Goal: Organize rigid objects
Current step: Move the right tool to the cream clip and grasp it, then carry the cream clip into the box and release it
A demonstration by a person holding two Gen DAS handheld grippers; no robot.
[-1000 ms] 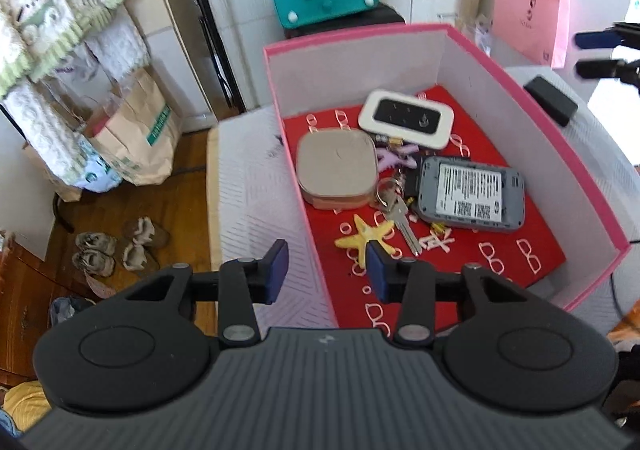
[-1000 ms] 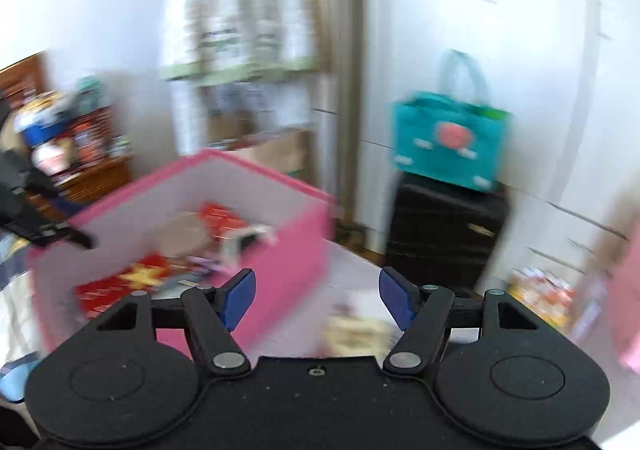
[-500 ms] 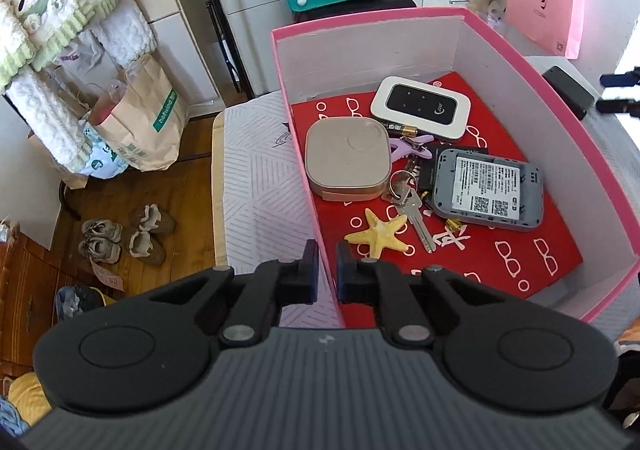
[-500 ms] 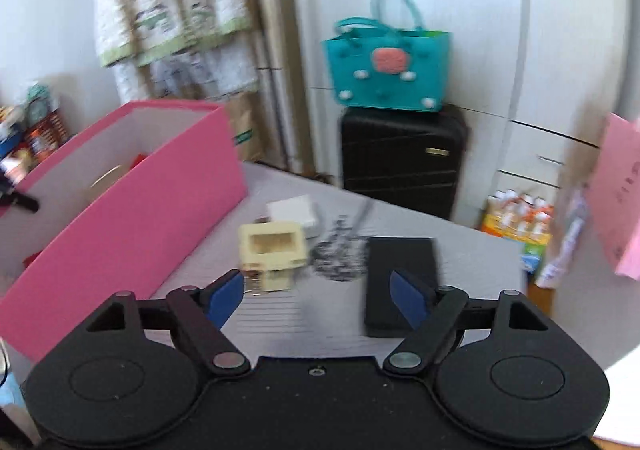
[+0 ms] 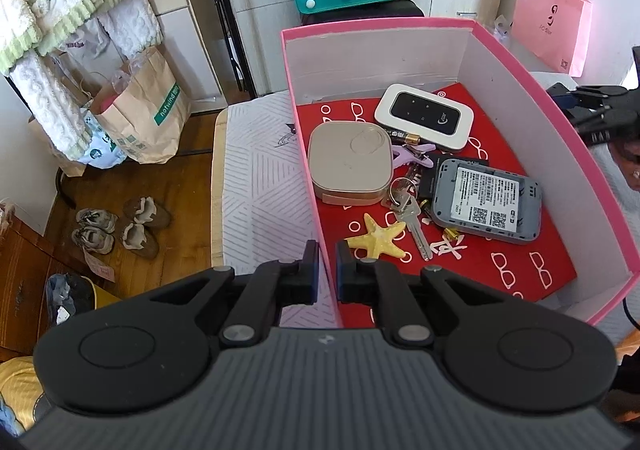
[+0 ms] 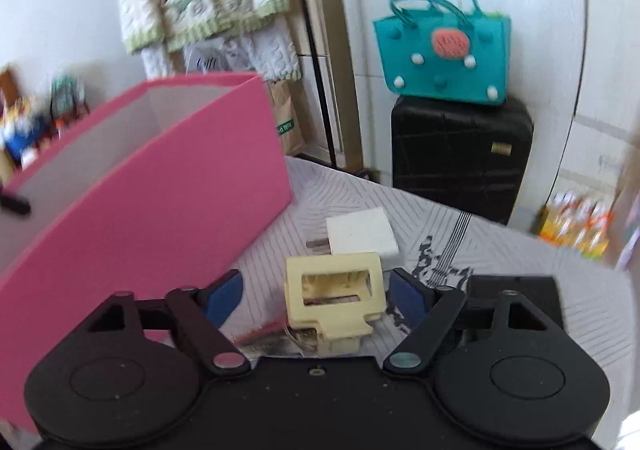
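A pink box (image 5: 592,154) with a red floor holds a beige square case (image 5: 350,162), a white router (image 5: 424,116), a grey router (image 5: 486,200), keys (image 5: 408,210), a yellow starfish (image 5: 378,236) and a purple clip (image 5: 412,156). My left gripper (image 5: 325,270) is shut on the box's near left wall. In the right wrist view my right gripper (image 6: 316,296) is open, with a cream hair claw clip (image 6: 334,298) between its fingers. A white plug adapter (image 6: 360,236) lies just beyond, a black flat object (image 6: 512,296) to the right. The pink box (image 6: 152,202) stands at left.
The box stands on a white striped cloth (image 5: 260,178) over a table. A black suitcase (image 6: 460,154) with a teal bag (image 6: 442,50) stands behind. A paper bag (image 5: 144,114) and shoes (image 5: 120,226) are on the wooden floor at left. A pink bag (image 5: 550,26) hangs at right.
My left gripper closed from open onto the box's left wall. My right gripper swung away from the box and came down around the cream claw clip.
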